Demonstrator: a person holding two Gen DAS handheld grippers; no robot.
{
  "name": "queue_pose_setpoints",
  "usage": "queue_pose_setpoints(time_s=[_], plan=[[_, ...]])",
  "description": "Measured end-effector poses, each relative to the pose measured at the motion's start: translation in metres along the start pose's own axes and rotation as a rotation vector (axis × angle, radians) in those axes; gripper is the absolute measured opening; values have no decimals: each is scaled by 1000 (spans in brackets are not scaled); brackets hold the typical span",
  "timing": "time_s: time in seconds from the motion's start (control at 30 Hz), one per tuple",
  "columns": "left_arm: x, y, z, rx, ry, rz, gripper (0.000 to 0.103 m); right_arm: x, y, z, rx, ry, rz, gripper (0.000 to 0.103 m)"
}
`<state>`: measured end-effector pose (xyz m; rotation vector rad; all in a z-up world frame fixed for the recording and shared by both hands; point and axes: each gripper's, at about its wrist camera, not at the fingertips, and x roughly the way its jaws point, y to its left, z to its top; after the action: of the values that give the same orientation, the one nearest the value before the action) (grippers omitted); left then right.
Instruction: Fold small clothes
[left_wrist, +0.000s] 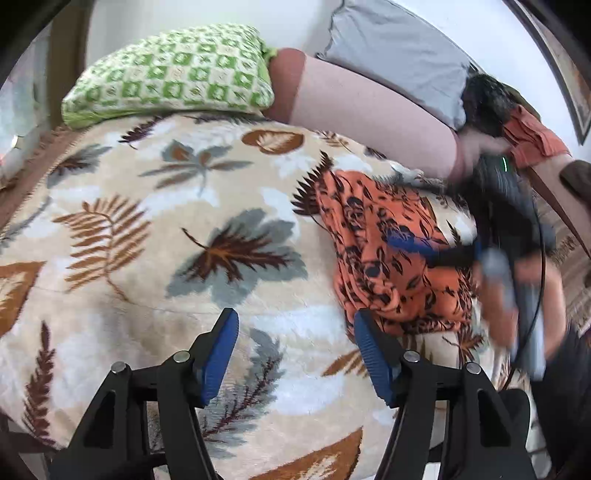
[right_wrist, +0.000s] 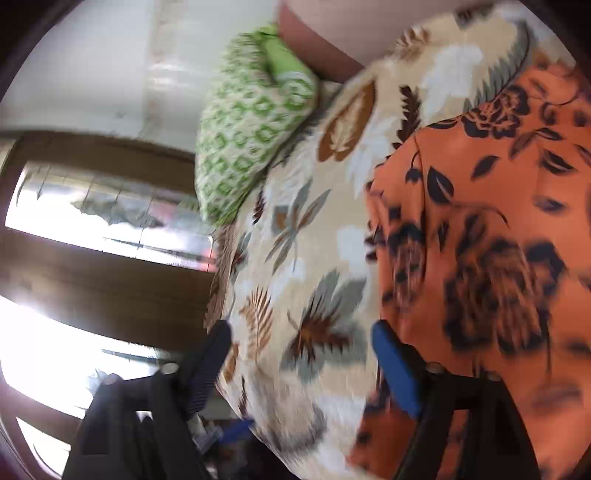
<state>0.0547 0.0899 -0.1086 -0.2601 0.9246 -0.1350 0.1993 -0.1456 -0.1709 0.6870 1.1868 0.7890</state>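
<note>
Orange garment (left_wrist: 388, 254) with black floral print lying crumpled on leaf-patterned blanket (left_wrist: 147, 221), toward the right side of the bed, well apart from green checked pillow (left_wrist: 173, 70) at the head. Seen from left wrist view: sitting at about two o'clock off left gripper (left_wrist: 295, 354), near edge just beside the right-hand blue pad, nothing between the pads, jaws standing apart over bare blanket. Long axis running roughly from eleven o'clock down to five o'clock in that view. Right gripper (left_wrist: 417, 245), blurred, already reaching in over the cloth from three o'clock. Seen from right wrist view: garment (right_wrist: 480, 240) filling the two-to-four o'clock sector, right gripper (right_wrist: 299, 365) gaping wide, one pad over the cloth's edge, the other over blanket (right_wrist: 306, 258), not pinching anything. Judging right hand nearer; left needing to swing toward two o'clock to meet the near hem.
</note>
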Motion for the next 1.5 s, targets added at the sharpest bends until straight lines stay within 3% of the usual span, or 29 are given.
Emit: queue_pose_setpoints(time_s=[0.1,0.17,0.27,0.33,0.4,0.53,0.6,0.67,0.73,0.8,0.93,1.13,1.23,1.5], plan=[[-8,-5,2,-9,1,19,67,27,-36,-29,52,126,-120,90],[-19,-9,1,1,-15,38,69,16,-23,-33,22,68,-99,90],[-36,-15,0,12,-47,77,73,-9,-2,-43,-21,6,36,90],[-43,-18,1,7,-52,93,73,-9,-11,-52,-11,3,19,92],[-49,-21,2,2,-60,103,73,7,-36,-63,71,76,-31,92],[-62,-33,1,13,-99,139,85,-33,-15,-75,18,-42,33,91],[-66,-44,-1,35,-132,174,86,-69,18,-88,-137,-149,-84,91],[-64,-62,-5,65,-140,204,93,-99,47,-107,-266,-240,-230,91],[-58,-78,-12,94,-148,198,95,-113,67,-129,-353,-313,-405,99],[-48,-94,-20,111,-142,213,95,-126,69,-151,-377,-346,-567,102],[-34,-119,-25,125,-110,212,95,-152,62,-171,-373,-350,-771,102],[-36,-127,-21,91,-107,230,97,-187,63,-172,-331,-380,-813,102],[-35,-126,-18,92,-105,257,98,-179,62,-171,-348,-359,-813,102],[-34,-126,-9,114,-125,231,100,-164,71,-167,-371,-352,-806,102]])
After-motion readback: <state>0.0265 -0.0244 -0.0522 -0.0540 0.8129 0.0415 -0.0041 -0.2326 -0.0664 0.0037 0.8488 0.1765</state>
